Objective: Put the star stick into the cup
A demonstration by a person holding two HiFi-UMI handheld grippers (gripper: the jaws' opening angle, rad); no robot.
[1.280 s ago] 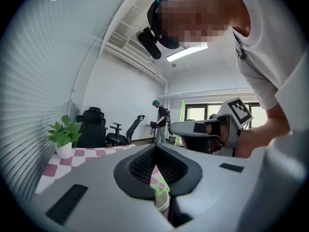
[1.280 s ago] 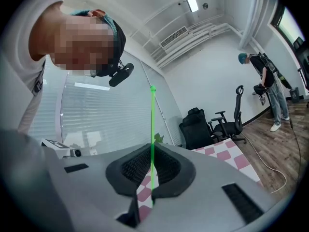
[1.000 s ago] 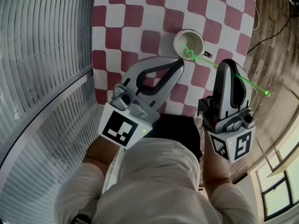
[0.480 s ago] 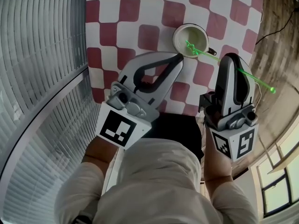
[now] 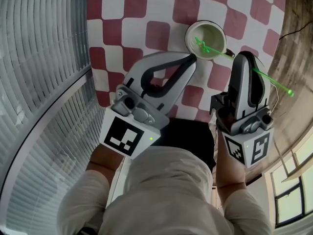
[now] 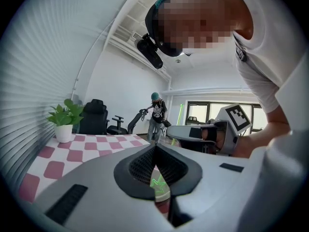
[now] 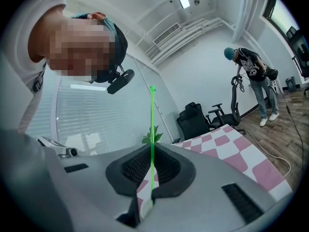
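Observation:
A pale cup point(image 5: 209, 33) with a dark handle stands on the red-and-white checked table point(image 5: 146, 13). My right gripper point(image 5: 246, 58) is shut on the thin green star stick point(image 5: 264, 77), which slants across it. The star end point(image 5: 200, 44) hangs over the cup's near-left mouth and the ball end point(image 5: 291, 92) points right. In the right gripper view the stick point(image 7: 152, 120) rises between the closed jaws point(image 7: 151, 151). My left gripper point(image 5: 192, 58) is shut and holds nothing, its tip beside the cup's near rim. Through its jaws point(image 6: 155, 148) the star point(image 6: 157, 181) shows.
Slatted blinds point(image 5: 44, 82) run along the table's left edge. Wooden floor point(image 5: 293, 48) lies to the right. A potted plant point(image 6: 63, 124) stands on the far table end. Office chairs point(image 6: 96, 117) and a standing person point(image 6: 155, 115) are in the room behind.
The right gripper has sunk a little with the stick, and the star end now sits slightly further over the cup's mouth. The left gripper has stayed by the cup's rim.

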